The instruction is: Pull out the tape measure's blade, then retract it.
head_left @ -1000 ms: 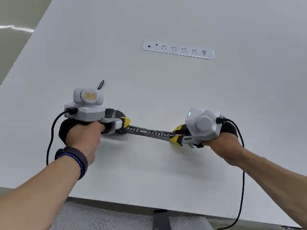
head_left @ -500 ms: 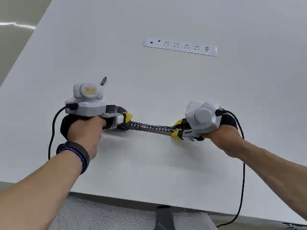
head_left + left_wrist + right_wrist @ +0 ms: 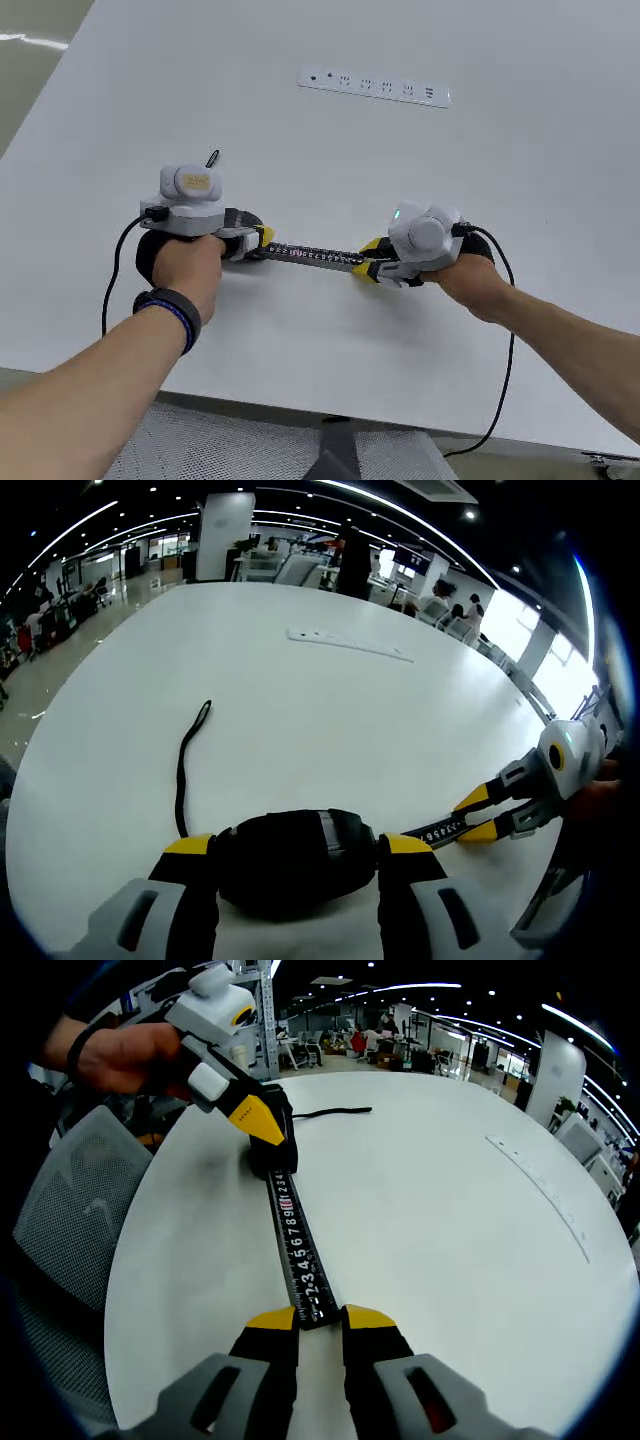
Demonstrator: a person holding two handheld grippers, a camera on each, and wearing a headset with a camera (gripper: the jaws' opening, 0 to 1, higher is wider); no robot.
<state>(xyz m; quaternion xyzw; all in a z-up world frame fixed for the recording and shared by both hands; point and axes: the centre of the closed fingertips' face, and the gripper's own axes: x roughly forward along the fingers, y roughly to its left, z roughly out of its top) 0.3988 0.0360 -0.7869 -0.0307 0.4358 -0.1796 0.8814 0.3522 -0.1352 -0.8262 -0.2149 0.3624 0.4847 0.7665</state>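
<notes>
The black tape measure case (image 3: 292,858) sits on the white table, clamped between the yellow-tipped jaws of my left gripper (image 3: 253,243), which is shut on it. Its black blade (image 3: 295,1247) with white numerals runs out flat across the table (image 3: 310,254) to my right gripper (image 3: 368,262). That right gripper (image 3: 320,1322) is shut on the blade's end. In the right gripper view the case (image 3: 268,1145) lies at the blade's far end, under the left gripper's yellow tip. In the left gripper view the right gripper (image 3: 478,815) shows at the right, holding the blade's end.
A white power strip (image 3: 375,86) lies flat at the far side of the white table (image 3: 300,130). The tape measure's black wrist strap (image 3: 185,770) trails on the tabletop beyond the case. The table's near edge (image 3: 300,412) runs below my forearms.
The stretch of blade between the two grippers looks slightly shorter than a second ago. The whole picture has shifted with the head.
</notes>
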